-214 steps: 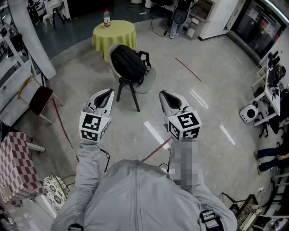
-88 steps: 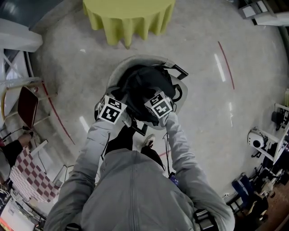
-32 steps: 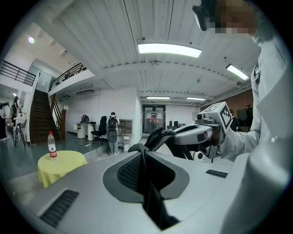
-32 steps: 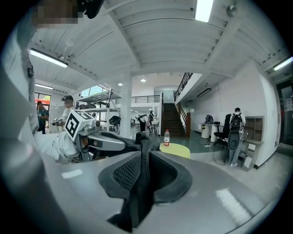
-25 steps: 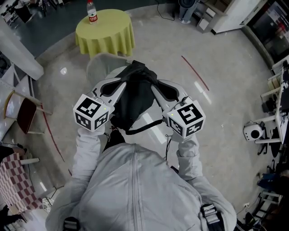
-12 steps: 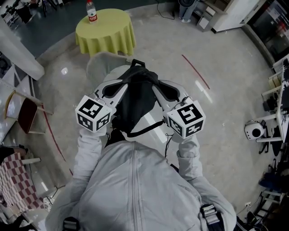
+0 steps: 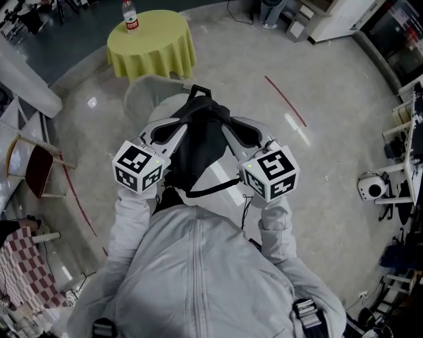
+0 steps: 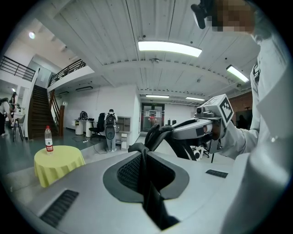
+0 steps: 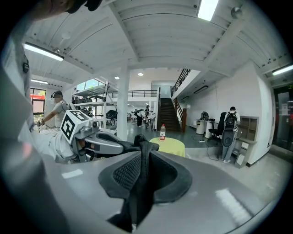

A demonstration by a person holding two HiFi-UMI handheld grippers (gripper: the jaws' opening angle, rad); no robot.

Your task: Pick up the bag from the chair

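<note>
Two grey sleeves [image 7: 129, 228] sit nearest, at 6 o'clock in the head view, and end at the marker cubes on my grippers. My left gripper [image 7: 178, 124] points toward 1 o'clock. Its jaws are pressed together on a black strap [image 8: 146, 183] of the bag [image 7: 198, 148]. My right gripper [image 7: 230, 125] points toward 11 o'clock and pinches a second strap [image 9: 141, 185] the same way, with the webbing running up through the gap and folding over at the tips.

The bag hangs between the two grippers in front of my chest. Its dark body sags toward me and one loose band loops across under it. Bare floor [image 7: 330, 119] shows beneath the bag's near edge. Its top handle [image 7: 198, 92] pokes out at 12 o'clock, past the jaw tips.

Just beyond, at 11 o'clock from the bag, is the pale shell of the chair [image 7: 142, 96]; the bag covers part of it from this angle. Farther along at 11 o'clock stands a round table [image 7: 152, 43] under a yellow-green cloth, with a red-capped bottle [image 7: 129, 14] upright on its far left edge. A thin red line [image 7: 285, 101] crosses the floor at 1 o'clock.
</note>
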